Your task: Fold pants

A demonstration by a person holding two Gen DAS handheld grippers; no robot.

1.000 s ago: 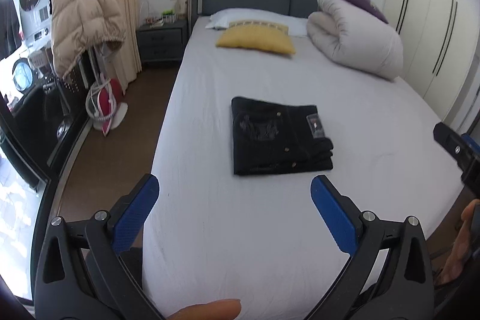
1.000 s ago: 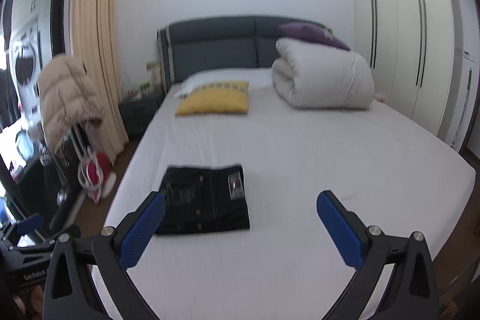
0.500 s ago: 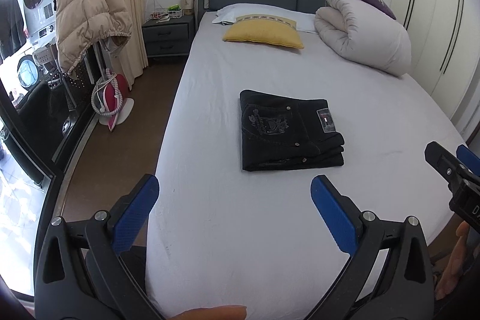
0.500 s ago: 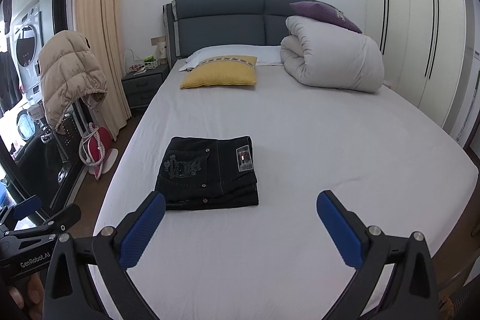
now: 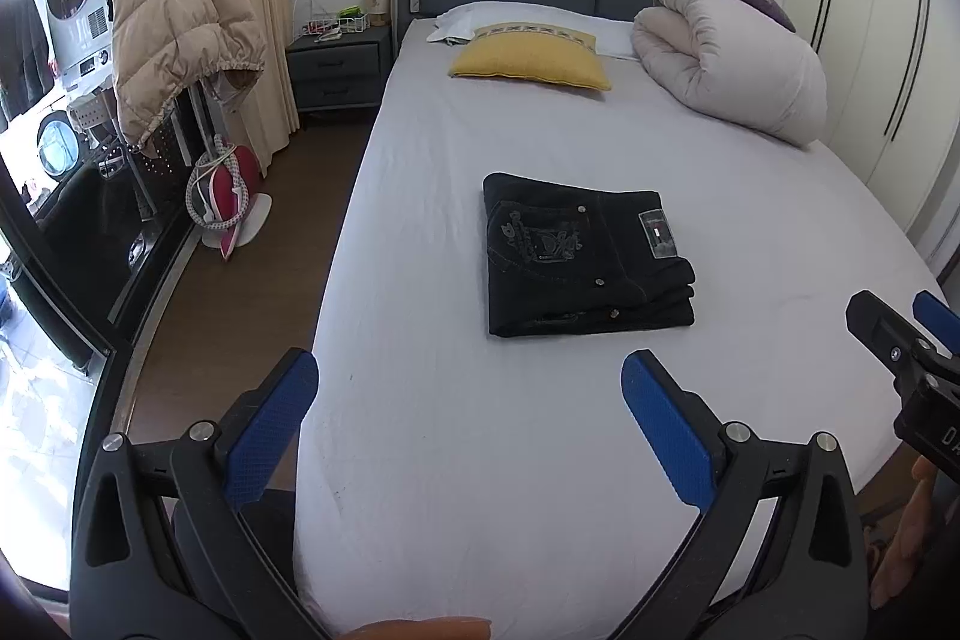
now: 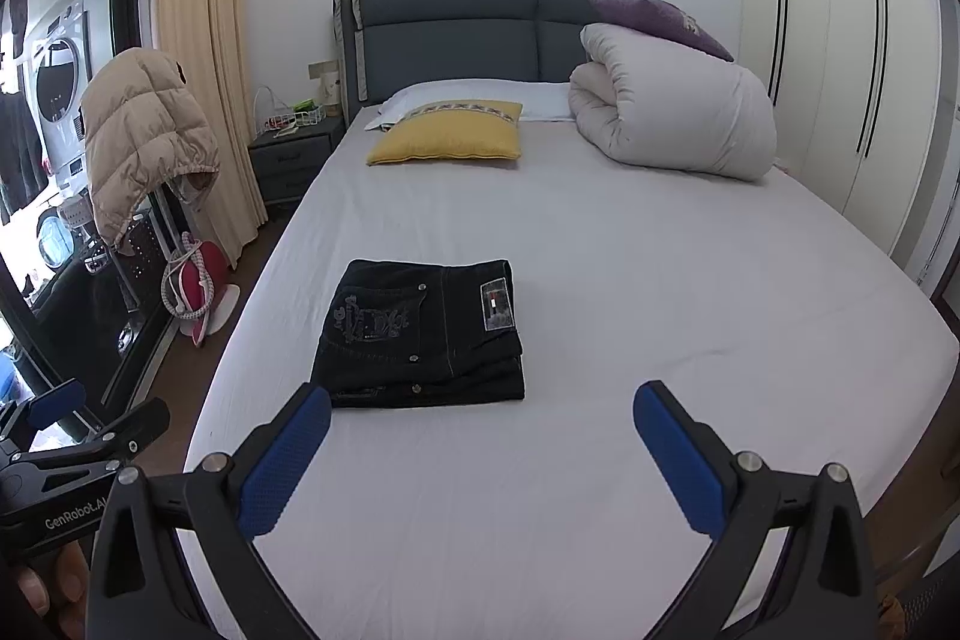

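Both tongs are spread wide and grip nothing. From the left wrist camera I see my left tongs (image 5: 468, 409) held above the near part of the bed (image 5: 480, 490), blue pads apart, with the white sheet showing between them. From the right wrist camera my right tongs (image 6: 480, 436) hover the same way, well short of the cloth.

The pants (image 5: 585, 259) lie folded into a compact black rectangle on the sheet, about midway up the mattress and nearer its left edge. In the right view the pants (image 6: 423, 334) sit just beyond the left pad of those tongs, apart from it. A back pocket with pale stitching faces up, and a small rectangular patch sits on the waistband side, towards the right. The layered folds show along the near and right edges.

Further up the bed I see a yellow cushion (image 6: 447, 141) lying in front of a white pillow (image 6: 474, 97), and a rolled white duvet (image 6: 672, 121) with a purple cushion (image 6: 657, 23) resting on top. A beige puffer jacket (image 5: 174, 34) hangs beside the bed on the left, near a grey nightstand (image 5: 336, 70).
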